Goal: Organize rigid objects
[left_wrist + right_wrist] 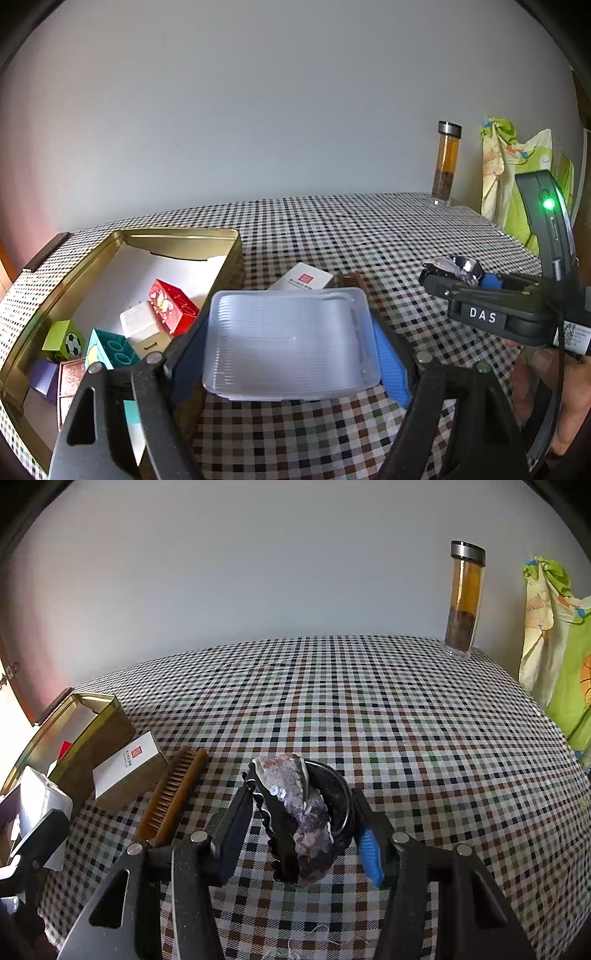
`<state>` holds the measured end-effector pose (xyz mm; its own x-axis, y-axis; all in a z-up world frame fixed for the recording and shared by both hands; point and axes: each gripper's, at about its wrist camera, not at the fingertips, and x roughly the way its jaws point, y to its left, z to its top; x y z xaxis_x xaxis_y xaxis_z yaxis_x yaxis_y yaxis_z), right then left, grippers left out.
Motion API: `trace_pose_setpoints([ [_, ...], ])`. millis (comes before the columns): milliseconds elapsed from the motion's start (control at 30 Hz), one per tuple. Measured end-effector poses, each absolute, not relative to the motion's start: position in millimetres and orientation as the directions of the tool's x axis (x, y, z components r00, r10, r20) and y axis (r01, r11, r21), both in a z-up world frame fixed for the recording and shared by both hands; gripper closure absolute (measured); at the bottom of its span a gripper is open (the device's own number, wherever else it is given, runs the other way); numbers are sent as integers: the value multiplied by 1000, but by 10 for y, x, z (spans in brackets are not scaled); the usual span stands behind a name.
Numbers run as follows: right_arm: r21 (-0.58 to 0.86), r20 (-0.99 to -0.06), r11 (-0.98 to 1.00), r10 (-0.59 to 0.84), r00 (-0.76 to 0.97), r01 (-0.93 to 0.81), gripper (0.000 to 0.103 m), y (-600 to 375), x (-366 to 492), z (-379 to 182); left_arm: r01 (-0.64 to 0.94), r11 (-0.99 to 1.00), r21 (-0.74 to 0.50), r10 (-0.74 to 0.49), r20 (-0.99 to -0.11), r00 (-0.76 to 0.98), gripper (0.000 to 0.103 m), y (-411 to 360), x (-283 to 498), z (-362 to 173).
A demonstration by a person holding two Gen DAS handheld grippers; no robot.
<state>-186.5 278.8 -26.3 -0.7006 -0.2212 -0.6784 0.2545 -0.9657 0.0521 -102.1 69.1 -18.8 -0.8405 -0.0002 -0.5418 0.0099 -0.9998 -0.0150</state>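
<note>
While both grippers are loaded, the step in hand reads as the carry phase: two items lifted, neither yet placed. Left gripper [291,341] has its blue-padded fingers [393,369] closed on the sides of a translucent ribbed plastic box [291,339], held level above the checked tablecloth of the table [369,236], just right of the open gold metal tin [207,233]. Right gripper [299,823] has its fingers [369,853] clamped on a black hair clip with a purple sequinned band [303,812]; whether it is clear of the cloth or resting on it cannot be told from the right wrist view.

Tin contents, seen from the left wrist: a red printed block [173,306], a white block marked 1 [142,326], a teal studded block [110,349], a green football block [62,339], a purple block [44,376]. Bare white floor remains toward the far end.

Outside the tin, on the table: a white carton with a red square logo [129,768] touching the tin's wall, and a brown wooden comb [173,794] just beside the carton. Glass bottle of amber liquid [463,598] stands at the far edge, well apart.

Judgement: next move is to swing the plastic box left over the tin rim and lower it into the bare far part, keeping it level so it clears the blocks; the hair clip would follow. Carton and comb not yet stowed
</note>
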Motion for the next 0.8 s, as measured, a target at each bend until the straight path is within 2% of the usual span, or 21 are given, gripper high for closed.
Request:
trace_pose_setpoints([
  [800, 11, -645, -966, -205, -736, 259, 48, 2670, -1706, -210, 64, -998, -12, -49, -507, -861, 22, 634, -943, -139],
])
